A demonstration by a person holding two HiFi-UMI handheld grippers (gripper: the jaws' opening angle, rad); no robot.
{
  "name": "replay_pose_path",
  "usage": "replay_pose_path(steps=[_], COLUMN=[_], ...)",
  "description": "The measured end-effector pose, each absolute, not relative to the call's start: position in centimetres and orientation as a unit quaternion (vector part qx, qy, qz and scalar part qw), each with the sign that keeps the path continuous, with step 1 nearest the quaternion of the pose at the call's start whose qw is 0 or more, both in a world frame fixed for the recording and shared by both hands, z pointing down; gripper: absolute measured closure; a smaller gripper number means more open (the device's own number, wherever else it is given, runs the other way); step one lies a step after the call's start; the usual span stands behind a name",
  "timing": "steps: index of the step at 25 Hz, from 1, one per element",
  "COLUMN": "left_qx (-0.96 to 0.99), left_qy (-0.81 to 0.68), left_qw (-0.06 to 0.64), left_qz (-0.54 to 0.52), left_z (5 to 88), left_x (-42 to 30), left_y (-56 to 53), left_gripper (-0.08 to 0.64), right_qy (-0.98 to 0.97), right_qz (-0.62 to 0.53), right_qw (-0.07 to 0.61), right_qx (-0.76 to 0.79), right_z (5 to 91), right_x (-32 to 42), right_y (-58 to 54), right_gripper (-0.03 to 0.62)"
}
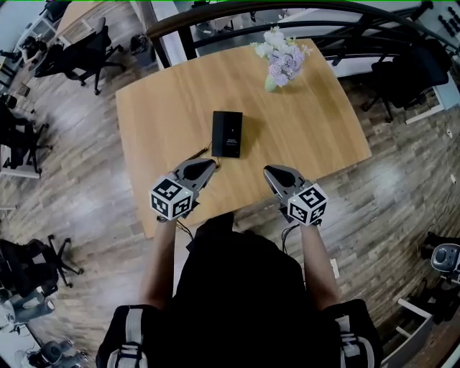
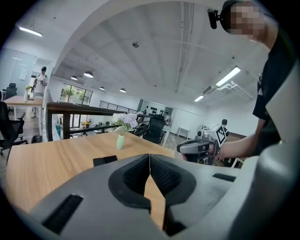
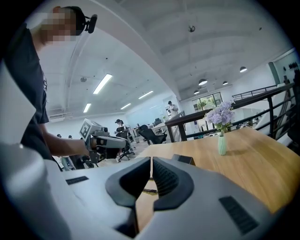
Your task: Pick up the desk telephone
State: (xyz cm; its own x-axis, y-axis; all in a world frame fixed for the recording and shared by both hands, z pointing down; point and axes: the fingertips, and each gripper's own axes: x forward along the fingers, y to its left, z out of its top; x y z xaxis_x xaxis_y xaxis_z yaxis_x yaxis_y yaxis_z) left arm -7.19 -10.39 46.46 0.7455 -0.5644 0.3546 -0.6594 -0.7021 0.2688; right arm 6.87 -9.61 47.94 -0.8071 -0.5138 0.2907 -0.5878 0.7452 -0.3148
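Note:
A flat black desk telephone (image 1: 227,134) lies near the middle of the wooden table (image 1: 309,122); its thin cord trails off its near left corner. My left gripper (image 1: 213,165) hovers just short of that corner, jaws shut and empty. To the phone's near right, my right gripper (image 1: 267,171) is also shut with nothing in it. In the left gripper view the phone (image 2: 104,160) shows low beyond the shut jaws (image 2: 150,161), and the right gripper (image 2: 199,146) is off to the side. The right gripper view shows the phone's edge (image 3: 183,159) past its shut jaws (image 3: 151,165).
A pale green vase of lilac flowers (image 1: 282,59) stands at the table's far side. A dark railing (image 1: 302,14) runs behind the table. Office chairs (image 1: 75,54) stand around on the wooden floor (image 1: 79,180).

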Motion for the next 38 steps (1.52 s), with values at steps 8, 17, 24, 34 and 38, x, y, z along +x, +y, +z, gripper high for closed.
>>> replay_pose_path(steps=[8, 17, 24, 34, 38], left_qx=[0.915, 0.917, 0.917, 0.911, 0.91], left_qy=[-0.316, -0.282, -0.24, -0.222, -0.212], left_qw=[0.208, 0.247, 0.27, 0.29, 0.29], left_qz=[0.137, 0.138, 0.168, 0.192, 0.208], left_z=[47.7, 50.1, 53.4, 58.0, 60.0], left_x=[-9.0, -11.3, -11.9, -11.1, -10.3], left_y=[-12.9, -15.5, -16.4, -17.9, -18.4], left_gripper=[0.537, 0.537, 0.537, 0.537, 0.535], right_qy=[-0.923, -0.908, -0.894, -0.879, -0.877], right_qz=[0.209, 0.239, 0.253, 0.283, 0.291], right_qw=[0.119, 0.139, 0.16, 0.175, 0.176], right_qx=[0.301, 0.314, 0.333, 0.342, 0.34], right_z=[49.3, 51.9, 54.4, 58.2, 59.3], right_x=[4.5, 2.0, 0.8, 0.3, 0.7], right_y=[-11.9, -14.8, -16.8, -17.8, -18.6], right_gripper=[0.566, 0.566, 0.566, 0.566, 0.566])
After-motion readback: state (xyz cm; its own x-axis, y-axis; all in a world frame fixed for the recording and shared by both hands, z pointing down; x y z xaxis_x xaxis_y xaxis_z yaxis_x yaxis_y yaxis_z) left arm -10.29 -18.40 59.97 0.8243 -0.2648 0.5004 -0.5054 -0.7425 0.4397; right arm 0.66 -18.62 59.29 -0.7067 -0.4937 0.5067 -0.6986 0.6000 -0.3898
